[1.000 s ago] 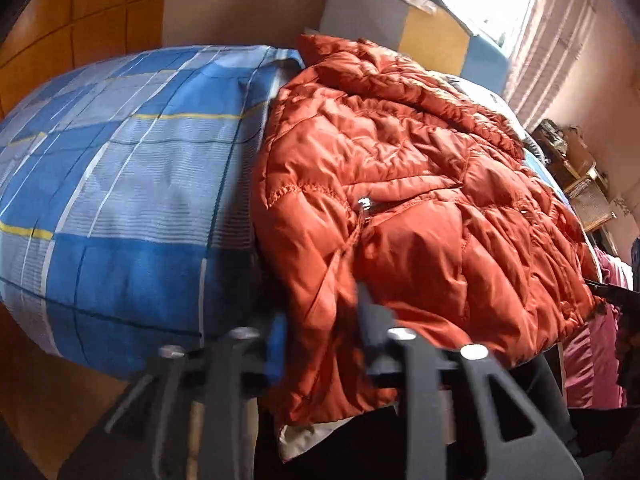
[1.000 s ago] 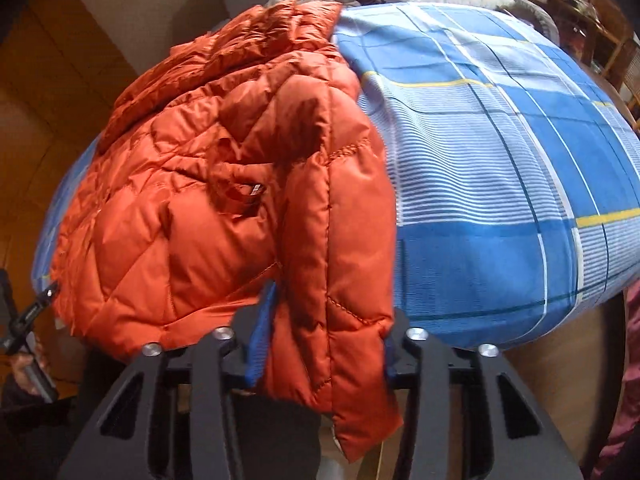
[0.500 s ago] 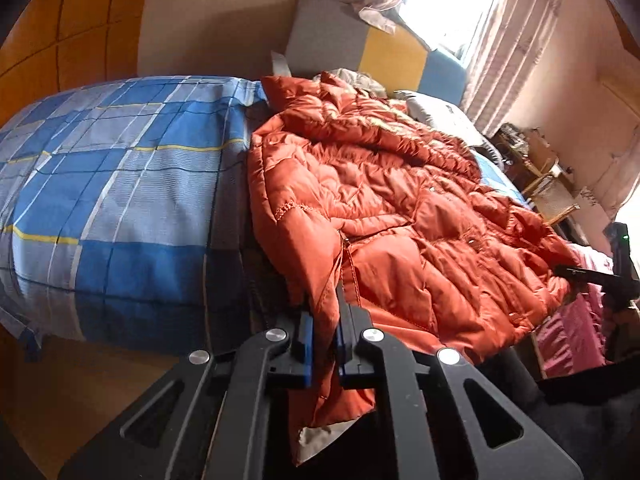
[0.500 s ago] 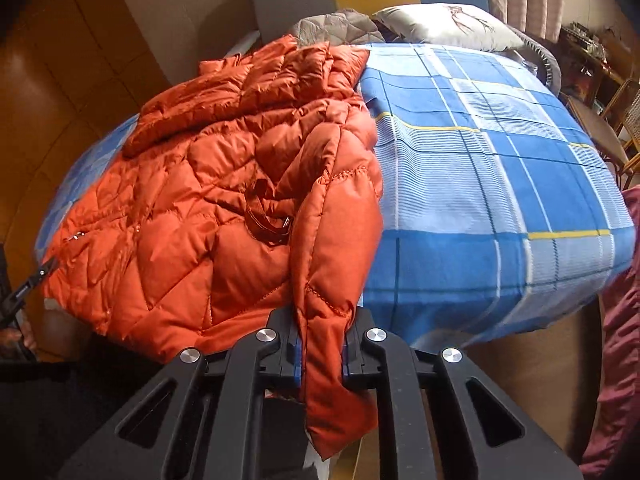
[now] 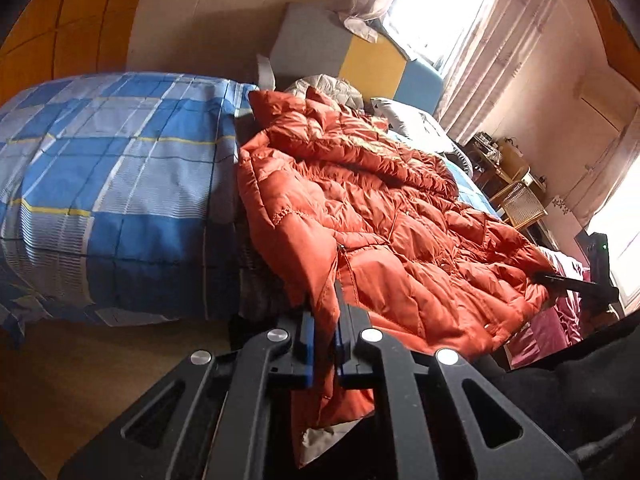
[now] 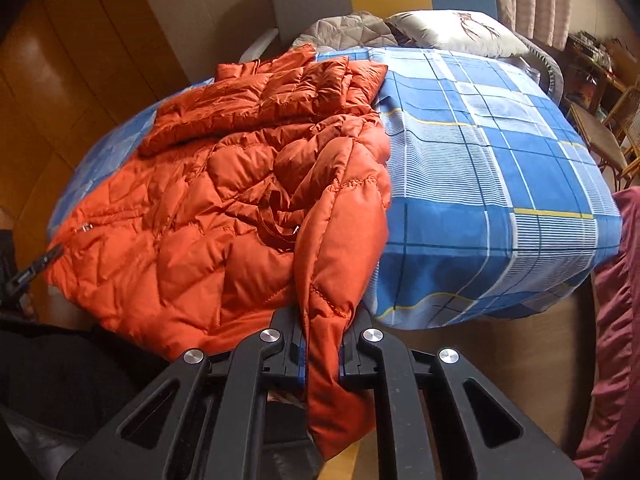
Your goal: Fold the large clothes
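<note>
Both tools, open a second earlier, are now closed on the orange jacket's point(image 5: 384, 216) hem, left tool point(image 5: 323, 332) and right tool point(image 6: 320, 340) each pinching a corner, while the garment ahead is spread across the bed point(image 6: 500, 184), ready for folding.

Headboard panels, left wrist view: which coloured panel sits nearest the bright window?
The blue panel. It lies at the window end of the headboard, against the curtain; the yellow panel is in the middle and the grey panel is farthest away.
</note>
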Demonstrator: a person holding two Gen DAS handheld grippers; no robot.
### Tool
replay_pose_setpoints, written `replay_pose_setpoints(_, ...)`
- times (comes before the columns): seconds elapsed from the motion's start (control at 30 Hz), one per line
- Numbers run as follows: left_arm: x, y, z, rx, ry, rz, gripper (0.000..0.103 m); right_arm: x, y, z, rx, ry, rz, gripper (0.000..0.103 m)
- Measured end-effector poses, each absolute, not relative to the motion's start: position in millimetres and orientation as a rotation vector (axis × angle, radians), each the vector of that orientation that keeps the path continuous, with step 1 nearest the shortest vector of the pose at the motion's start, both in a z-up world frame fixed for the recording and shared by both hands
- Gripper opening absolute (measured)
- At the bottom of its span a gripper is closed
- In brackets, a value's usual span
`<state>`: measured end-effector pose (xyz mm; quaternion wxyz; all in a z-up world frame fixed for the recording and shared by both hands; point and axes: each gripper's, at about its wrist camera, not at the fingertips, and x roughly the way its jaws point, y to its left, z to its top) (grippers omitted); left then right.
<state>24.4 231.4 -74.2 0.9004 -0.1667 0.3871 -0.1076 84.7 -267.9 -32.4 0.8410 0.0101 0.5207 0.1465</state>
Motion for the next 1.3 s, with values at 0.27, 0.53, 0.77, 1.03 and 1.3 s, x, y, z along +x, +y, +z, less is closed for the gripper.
replay_pose_setpoints(0.27,15,236,-62,-0.346,0.779,-0.275,0.005,83,-273,-22,-0.014,1.132,0.317,0.009)
replay_pose_setpoints(0.53,36,246,-33,-0.376,0.645,-0.318,0.005,110,-251,23,-0.025,0.974,0.374,0.009)
replay_pose_setpoints(0.77,66,260,-9,-0.409,0.549,-0.330,0.005,144,-259,52,0.041,0.857,0.362,0.009)
replay_pose_setpoints(1.03,151,267,3,-0.414,0.511,-0.337,0.006,222,-248,56,0.087,0.785,0.331,0.009)
replay_pose_setpoints(1.3,245,277,-13,-0.447,0.572,-0.270,0.005,310,-226,28,0.120,0.799,0.276,0.009)
